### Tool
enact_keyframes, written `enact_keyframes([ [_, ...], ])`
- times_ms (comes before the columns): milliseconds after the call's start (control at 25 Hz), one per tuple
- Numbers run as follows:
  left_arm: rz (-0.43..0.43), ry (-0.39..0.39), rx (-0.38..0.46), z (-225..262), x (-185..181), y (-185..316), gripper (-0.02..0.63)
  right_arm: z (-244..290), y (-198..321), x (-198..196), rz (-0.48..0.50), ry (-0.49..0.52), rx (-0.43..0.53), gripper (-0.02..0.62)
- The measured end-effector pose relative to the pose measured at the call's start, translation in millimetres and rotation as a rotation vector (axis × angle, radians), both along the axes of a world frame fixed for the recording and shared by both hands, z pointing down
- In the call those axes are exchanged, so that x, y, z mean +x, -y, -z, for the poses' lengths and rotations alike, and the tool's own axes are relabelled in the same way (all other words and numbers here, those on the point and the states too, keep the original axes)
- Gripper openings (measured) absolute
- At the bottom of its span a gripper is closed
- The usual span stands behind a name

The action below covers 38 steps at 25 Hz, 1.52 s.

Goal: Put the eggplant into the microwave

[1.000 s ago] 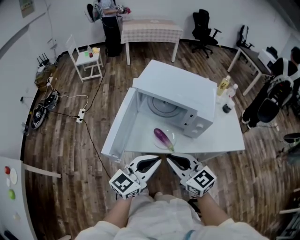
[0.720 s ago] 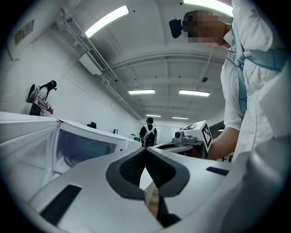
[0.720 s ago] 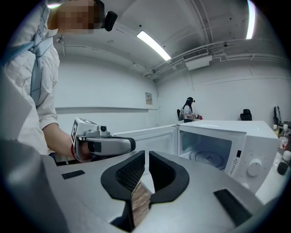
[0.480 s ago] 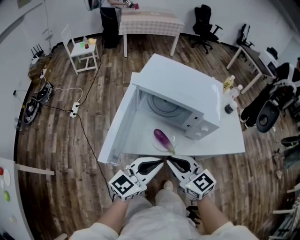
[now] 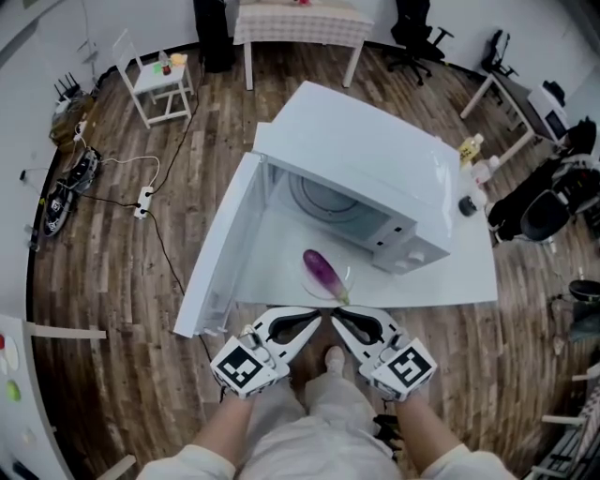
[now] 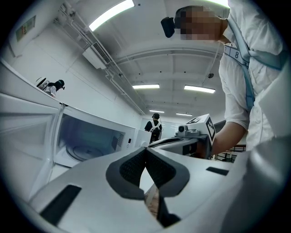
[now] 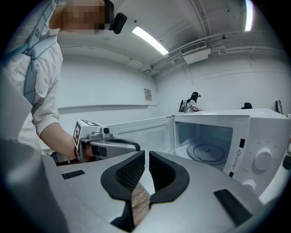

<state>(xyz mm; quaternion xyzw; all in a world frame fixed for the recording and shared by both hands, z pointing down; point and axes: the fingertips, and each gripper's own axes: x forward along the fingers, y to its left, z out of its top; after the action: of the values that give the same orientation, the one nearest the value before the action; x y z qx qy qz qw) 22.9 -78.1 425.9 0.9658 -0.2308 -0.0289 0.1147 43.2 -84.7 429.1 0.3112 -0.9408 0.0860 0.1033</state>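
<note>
A purple eggplant point(image 5: 322, 271) lies on a small clear dish point(image 5: 339, 284) on the white table, in front of the microwave point(image 5: 375, 169). The microwave's door point(image 5: 220, 248) is swung wide to the left, and the glass turntable point(image 5: 323, 202) inside is bare. My left gripper point(image 5: 316, 319) and right gripper point(image 5: 336, 317) hover side by side just off the table's near edge, tips toward the eggplant. Both are shut with nothing between the pads. The left gripper view looks over shut jaws at the open microwave point(image 6: 86, 141). The right gripper view shows the cavity point(image 7: 209, 145) ahead.
On the white table point(image 5: 469, 277), right of the microwave, stand bottles point(image 5: 473, 150) and a dark cup point(image 5: 467, 206). Cables and a power strip point(image 5: 142, 201) lie on the wood floor at left. A white chair point(image 5: 155, 80) and another table point(image 5: 300, 23) stand farther back.
The head view has shifted closer over the microwave. Both grippers stay shut and side by side at the table's near edge. The eggplant has not moved.
</note>
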Motion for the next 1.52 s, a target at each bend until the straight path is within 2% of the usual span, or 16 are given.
enact_keyframes([
  [440, 0.010, 0.051, -0.023, -32.1, 17.5, 21.7, 0.002, -24.7, 26.5, 16.2, -0.031, -0.015, -0.007, 0.035],
  [920, 0.018, 0.058, -0.061, -49.2, 18.6, 30.5, 0.003, -55.0, 40.3, 19.7, -0.043, -0.053, -0.045, 0.035],
  [1080, 0.026, 0.050, -0.047, -52.9, 18.0, 35.7, 0.031, -61.7, 43.6, 19.2, -0.042, -0.063, -0.067, 0.038],
  [1160, 0.029, 0.054, -0.058, -55.2, 17.1, 36.8, 0.049, -65.5, 44.2, 18.5, -0.039, -0.068, -0.077, 0.065],
  [1240, 0.029, 0.058, -0.072, -56.5, 16.9, 37.5, 0.057, -69.9, 45.6, 18.5, -0.036, -0.075, -0.083, 0.126],
  [1520, 0.037, 0.048, -0.069, -59.6, 17.4, 39.8, 0.067, -96.7, 57.2, 24.0, -0.059, -0.138, -0.124, 0.186],
])
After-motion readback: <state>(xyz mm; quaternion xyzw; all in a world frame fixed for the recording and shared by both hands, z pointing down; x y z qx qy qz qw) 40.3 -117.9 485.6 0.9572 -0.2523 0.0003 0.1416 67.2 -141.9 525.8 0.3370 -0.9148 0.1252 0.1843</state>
